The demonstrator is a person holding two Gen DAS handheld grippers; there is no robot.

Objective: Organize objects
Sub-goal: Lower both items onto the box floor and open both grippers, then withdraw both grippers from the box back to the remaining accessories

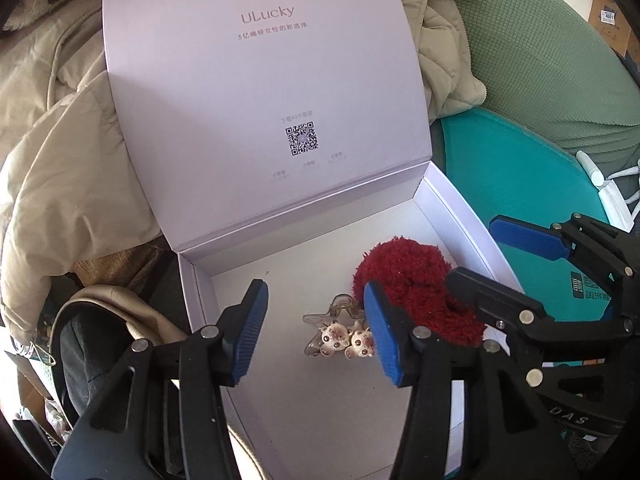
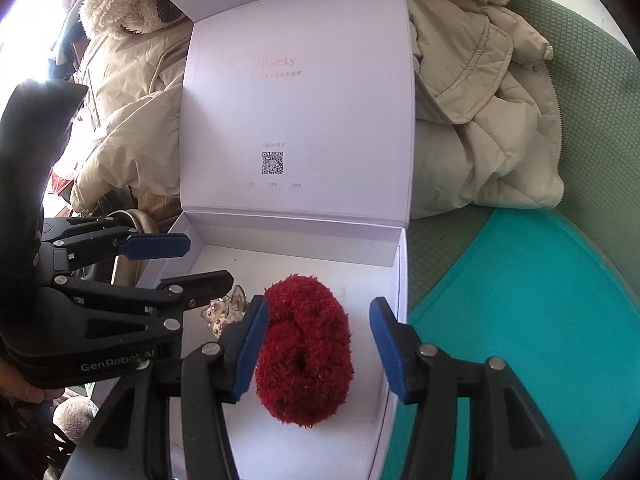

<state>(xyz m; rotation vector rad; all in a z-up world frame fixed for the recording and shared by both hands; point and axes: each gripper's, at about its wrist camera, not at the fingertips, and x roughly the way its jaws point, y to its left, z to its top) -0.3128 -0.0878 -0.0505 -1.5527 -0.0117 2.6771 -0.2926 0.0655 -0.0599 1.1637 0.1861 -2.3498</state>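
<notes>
A white box [image 1: 460,216] stands with its lid [image 1: 264,80] upright behind it. On its floor lie a fluffy red scrunchie [image 1: 404,268] and a clear star-shaped hair clip with two small bears [image 1: 340,332]. My left gripper [image 1: 316,328] is open above the box floor; the clip lies between its blue pads, near the right one, and neither pad presses on it. In the right wrist view my right gripper [image 2: 320,340] is open around the scrunchie [image 2: 308,352]. Its left pad [image 2: 252,344] is close against the fluff, and its right pad stands apart. The box wall [image 2: 402,280] is just right of that gripper.
Beige padded coats [image 2: 480,120] are piled behind and to the left of the box. A teal mat [image 2: 520,300] on a green quilted cushion [image 1: 540,60] lies to the right. A beige bag [image 1: 112,308] sits left of the box, and white cables [image 1: 604,184] at far right.
</notes>
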